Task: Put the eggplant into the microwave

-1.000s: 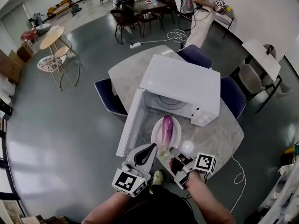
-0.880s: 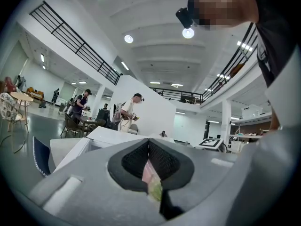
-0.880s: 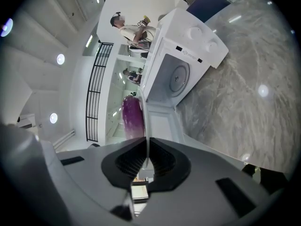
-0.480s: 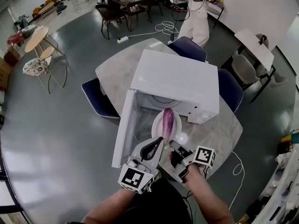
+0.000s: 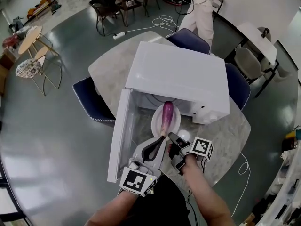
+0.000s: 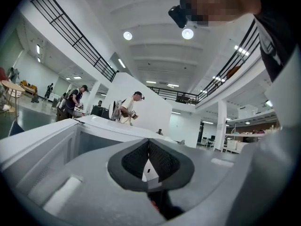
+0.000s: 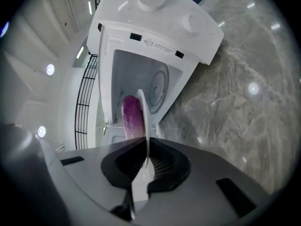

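right gripper has its jaws pinched on the near rim of a white plate, and the eggplant lies lengthwise on that plate, its far end right at the mouth of the microwave. so the eggplant is on the plate, at the threshold, not yet settled inside. the door hangs wide open on the left.

from the right gripper view you see the plate edge-on in the grip, the eggplant beside it, the turntable waiting at the back of the cavity.

left gripper sits just beside the right one, jaws pressed together with nothing between them, tipped up toward the ceiling and helping with nothing.

now the risks. the plate is held by one edge only, all its weight out past the pinch, so it could sag or twist in the jaws. a tilt would send that round eggplant rolling off onto the table. the far rim could also catch on the cavity's front lip on the way in, and the idle left gripper is close enough to nudge the plate.
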The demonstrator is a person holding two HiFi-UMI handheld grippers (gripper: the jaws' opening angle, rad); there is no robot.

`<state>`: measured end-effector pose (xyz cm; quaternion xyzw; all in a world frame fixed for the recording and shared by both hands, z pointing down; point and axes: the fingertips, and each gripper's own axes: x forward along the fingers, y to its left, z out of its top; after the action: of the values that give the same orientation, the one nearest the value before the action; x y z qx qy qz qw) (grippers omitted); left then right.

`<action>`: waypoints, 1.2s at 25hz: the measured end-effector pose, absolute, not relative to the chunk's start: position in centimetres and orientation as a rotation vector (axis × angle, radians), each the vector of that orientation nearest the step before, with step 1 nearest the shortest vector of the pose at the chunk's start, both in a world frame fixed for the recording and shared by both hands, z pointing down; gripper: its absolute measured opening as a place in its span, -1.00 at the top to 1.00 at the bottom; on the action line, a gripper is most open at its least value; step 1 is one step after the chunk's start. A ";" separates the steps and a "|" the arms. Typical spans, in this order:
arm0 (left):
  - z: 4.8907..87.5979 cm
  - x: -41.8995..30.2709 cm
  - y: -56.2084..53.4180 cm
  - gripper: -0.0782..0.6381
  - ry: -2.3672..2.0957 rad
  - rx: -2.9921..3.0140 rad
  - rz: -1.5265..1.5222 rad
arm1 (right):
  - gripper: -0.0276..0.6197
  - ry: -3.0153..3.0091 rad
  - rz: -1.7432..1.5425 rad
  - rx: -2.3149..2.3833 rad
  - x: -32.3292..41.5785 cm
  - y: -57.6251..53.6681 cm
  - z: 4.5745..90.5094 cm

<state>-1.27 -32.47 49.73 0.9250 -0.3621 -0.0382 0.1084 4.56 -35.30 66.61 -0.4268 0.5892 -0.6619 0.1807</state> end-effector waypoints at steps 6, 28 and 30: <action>51.6 -1.0 -35.0 0.76 -1.079 2.714 -0.134 | 0.85 1.615 -1.846 -1.227 4.9 -40.0 69.6; 54.3 -0.9 -37.6 0.76 -1.087 2.657 -0.179 | 0.84 1.483 -1.738 -1.274 6.2 -48.8 72.9; 54.5 -0.9 -37.6 0.76 -1.085 2.654 -0.176 | 0.83 1.501 -1.720 -1.276 6.2 -48.7 72.8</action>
<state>-0.85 -37.60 54.46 0.9156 -0.3742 -0.0606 0.1343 6.17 -48.71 72.77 -0.4711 0.5542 -0.6350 0.2603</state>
